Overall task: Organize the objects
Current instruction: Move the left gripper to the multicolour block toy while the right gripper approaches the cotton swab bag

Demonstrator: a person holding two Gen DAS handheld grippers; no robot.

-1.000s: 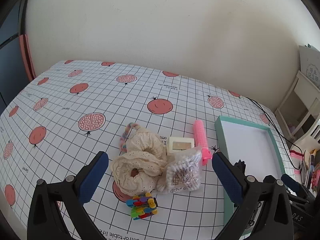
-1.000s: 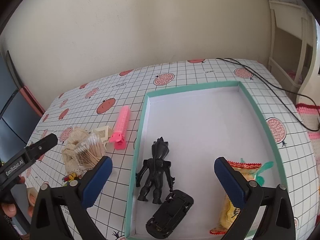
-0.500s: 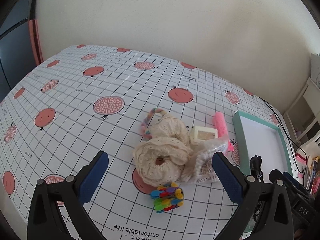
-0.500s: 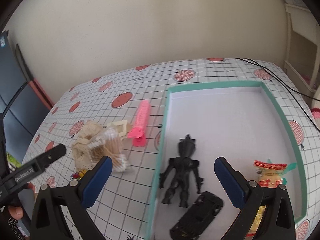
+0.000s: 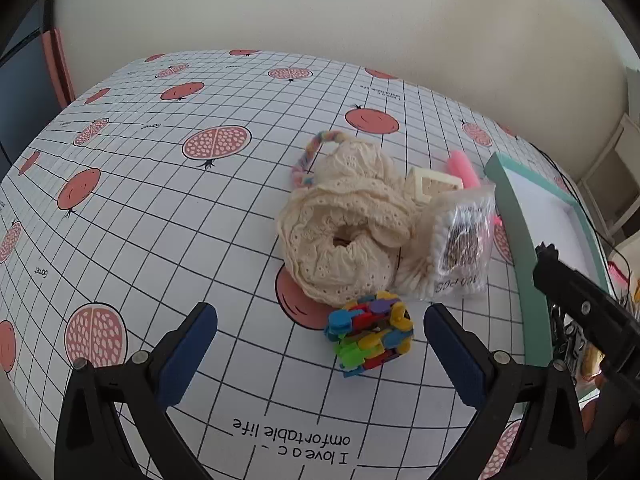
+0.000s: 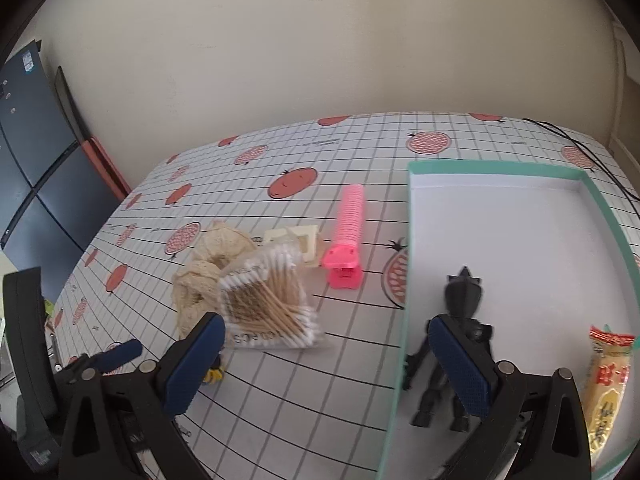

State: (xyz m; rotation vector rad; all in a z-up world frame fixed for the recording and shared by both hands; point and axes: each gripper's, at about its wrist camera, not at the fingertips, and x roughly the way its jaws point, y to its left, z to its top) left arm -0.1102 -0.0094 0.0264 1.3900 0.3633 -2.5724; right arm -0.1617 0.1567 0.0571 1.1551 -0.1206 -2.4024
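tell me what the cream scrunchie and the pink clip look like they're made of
Cream scrunchie: looks like soft matte cotton lace, judging by its eyelet holes and gathered ruffles. Pink clip: probably molded plastic, with a smooth, slightly glossy, uniformly colored surface and rigid ridged teeth.

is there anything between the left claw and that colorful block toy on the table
Nothing visible. The left claw is open and the colorful block toy lies just ahead between its fingers, with only bare tablecloth in the gap. The cream scrunchie sits behind it.
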